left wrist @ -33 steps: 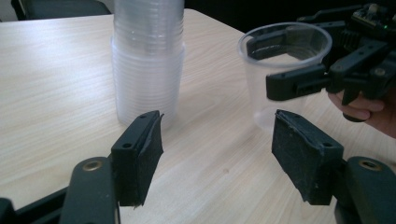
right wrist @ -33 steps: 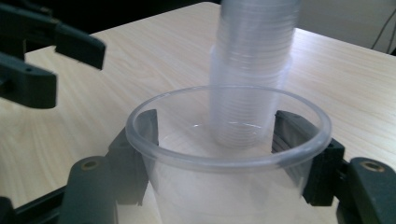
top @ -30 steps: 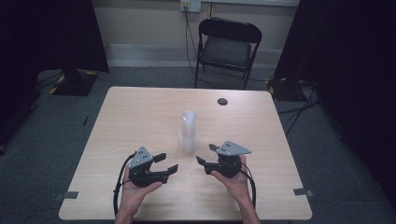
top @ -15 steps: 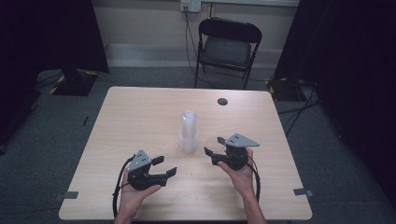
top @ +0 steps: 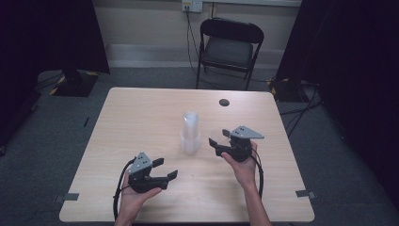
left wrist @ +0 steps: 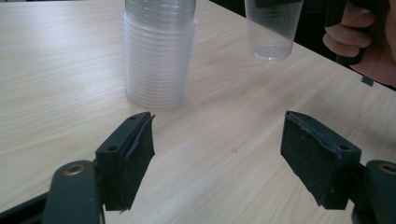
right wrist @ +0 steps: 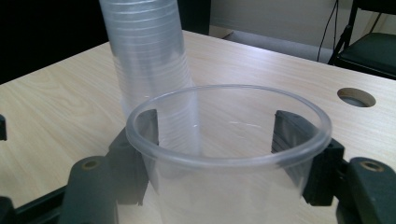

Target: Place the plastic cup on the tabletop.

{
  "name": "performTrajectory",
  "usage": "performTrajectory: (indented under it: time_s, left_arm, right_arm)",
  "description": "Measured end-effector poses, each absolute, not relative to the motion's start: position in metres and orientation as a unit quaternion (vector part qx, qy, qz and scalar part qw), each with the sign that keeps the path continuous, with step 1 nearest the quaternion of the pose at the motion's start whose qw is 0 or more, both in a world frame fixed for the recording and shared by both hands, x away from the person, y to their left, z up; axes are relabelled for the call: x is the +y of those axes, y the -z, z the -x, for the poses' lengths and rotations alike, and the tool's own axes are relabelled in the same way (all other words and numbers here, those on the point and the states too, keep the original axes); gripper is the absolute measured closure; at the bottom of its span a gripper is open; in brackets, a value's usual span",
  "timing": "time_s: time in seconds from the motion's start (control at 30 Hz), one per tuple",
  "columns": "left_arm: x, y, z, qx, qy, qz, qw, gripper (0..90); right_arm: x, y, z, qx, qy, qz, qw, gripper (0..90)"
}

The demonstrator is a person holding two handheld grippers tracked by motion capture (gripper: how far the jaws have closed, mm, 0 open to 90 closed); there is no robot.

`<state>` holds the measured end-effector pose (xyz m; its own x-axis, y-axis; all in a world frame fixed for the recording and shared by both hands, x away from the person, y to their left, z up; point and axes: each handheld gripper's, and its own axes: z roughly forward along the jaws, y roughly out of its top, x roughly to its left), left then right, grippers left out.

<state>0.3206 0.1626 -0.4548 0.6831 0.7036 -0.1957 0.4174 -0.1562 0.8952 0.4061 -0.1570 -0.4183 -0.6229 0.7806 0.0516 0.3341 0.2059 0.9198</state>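
One stack of clear cups (top: 190, 133) at frame centre of the high view, upright on the table (top: 141, 117). One single clear cup (right wrist: 224, 154) clamped between the jaws of the right gripper (top: 221, 141), held just right of the stack, off the tabletop in the left gripper view. Left gripper (top: 165, 168) lower left, jaws apart, nothing between them. One round hole (top: 224, 102) in the table, upper right. One folding chair (top: 228, 47) behind it, top centre.
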Motion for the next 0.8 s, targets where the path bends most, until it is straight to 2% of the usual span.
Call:
performTrajectory:
  time_s: [0.8]
  left_arm:
    - [0.165,0.463,-0.324,0.392,-0.124,-0.751,0.516,24.0]
  right_arm:
    - [-0.16,0.418,-0.451,0.73,-0.497,-0.405,0.235,31.7]
